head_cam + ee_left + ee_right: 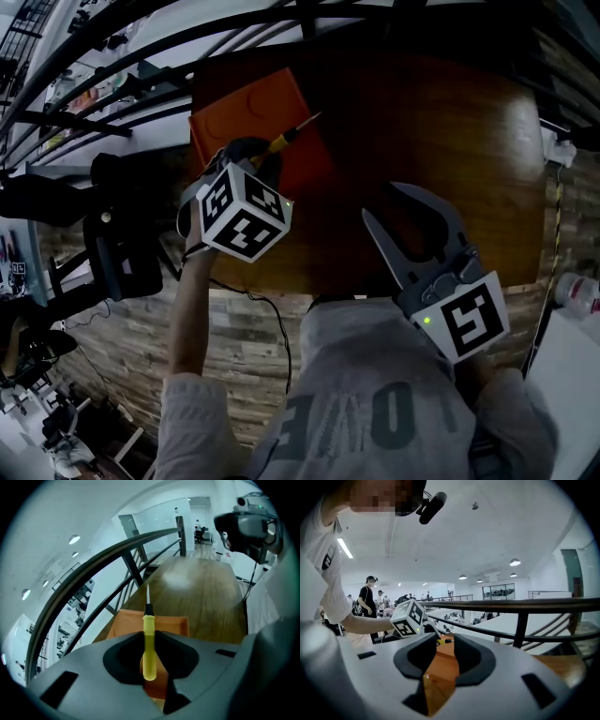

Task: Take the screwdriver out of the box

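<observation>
Screwdriver (148, 620): yellow handle pinched in the left gripper, thin metal shaft running on past the fingers. In the head view it lies over the box's 4 o'clock part and its tip points to about 2 o'clock.
Bench (441, 141): dark brown wood, filling the upper middle of the head view. Black railing bars run beyond its 10 to 12 o'clock edge.
Person (375, 412): grey shirt at 6 o'clock in the head view, a bare forearm reaching up to the left gripper.
Box (248, 103): orange and shallow, lying on the bench toward the 11 o'clock corner. In the left gripper view it shows just beyond the fingers.
Right gripper (378, 200): at 5 o'clock of the box, well apart from it, over the bench's near edge. Its fingers are spread wide with nothing pressed between them.
Left gripper (258, 155): at the box's 5 o'clock edge under its marker cube. Its fingers are pressed onto the screwdriver's handle, whose rounded butt sits between the pads.
</observation>
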A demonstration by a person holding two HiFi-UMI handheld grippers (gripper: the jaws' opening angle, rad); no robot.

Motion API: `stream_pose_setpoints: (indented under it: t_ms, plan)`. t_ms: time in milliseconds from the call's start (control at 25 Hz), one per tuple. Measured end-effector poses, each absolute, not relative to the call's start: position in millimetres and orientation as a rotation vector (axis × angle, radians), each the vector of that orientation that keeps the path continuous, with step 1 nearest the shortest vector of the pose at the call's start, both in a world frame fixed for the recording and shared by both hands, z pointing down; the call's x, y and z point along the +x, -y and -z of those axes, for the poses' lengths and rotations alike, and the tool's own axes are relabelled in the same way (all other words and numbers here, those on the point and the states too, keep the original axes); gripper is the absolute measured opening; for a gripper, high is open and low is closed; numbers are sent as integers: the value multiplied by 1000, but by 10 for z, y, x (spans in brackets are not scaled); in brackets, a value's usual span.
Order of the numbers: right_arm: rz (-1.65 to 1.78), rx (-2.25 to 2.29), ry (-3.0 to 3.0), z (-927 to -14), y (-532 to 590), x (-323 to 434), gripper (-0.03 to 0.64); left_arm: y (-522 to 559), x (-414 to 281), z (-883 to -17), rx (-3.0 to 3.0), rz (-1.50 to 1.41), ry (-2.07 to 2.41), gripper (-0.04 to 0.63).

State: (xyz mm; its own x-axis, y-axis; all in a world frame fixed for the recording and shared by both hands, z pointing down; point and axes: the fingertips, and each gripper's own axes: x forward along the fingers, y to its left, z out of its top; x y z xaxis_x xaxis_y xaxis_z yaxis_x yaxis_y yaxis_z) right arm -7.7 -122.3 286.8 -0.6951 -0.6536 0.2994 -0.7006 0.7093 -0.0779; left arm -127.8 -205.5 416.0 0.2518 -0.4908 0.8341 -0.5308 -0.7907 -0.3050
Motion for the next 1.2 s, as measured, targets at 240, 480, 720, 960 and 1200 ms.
stream_pose_setpoints:
  t_ms: [240, 480, 720, 960, 1200]
  plan:
    - [-193, 1154, 2678, -2658, 1255, 38, 121, 2134, -1221, -3676, 2491, -1467, 1200, 83]
    - [-79, 1201, 2698, -2467, 1278, 107, 121, 2089, -1147, -3166, 2535, -1255, 1371, 83]
    - [20, 1275, 2743, -2173, 1322, 172, 121, 1997, -898, -2775, 2599, -1086, 1439, 83]
    - [93, 1390, 2808, -1829, 1340, 250, 121, 1880, -684, -2393, 2642, -863, 1550, 83]
    - [135, 1483, 2837, -1628, 1336, 413, 121, 1735, -527, -1984, 2689, -608, 1676, 83]
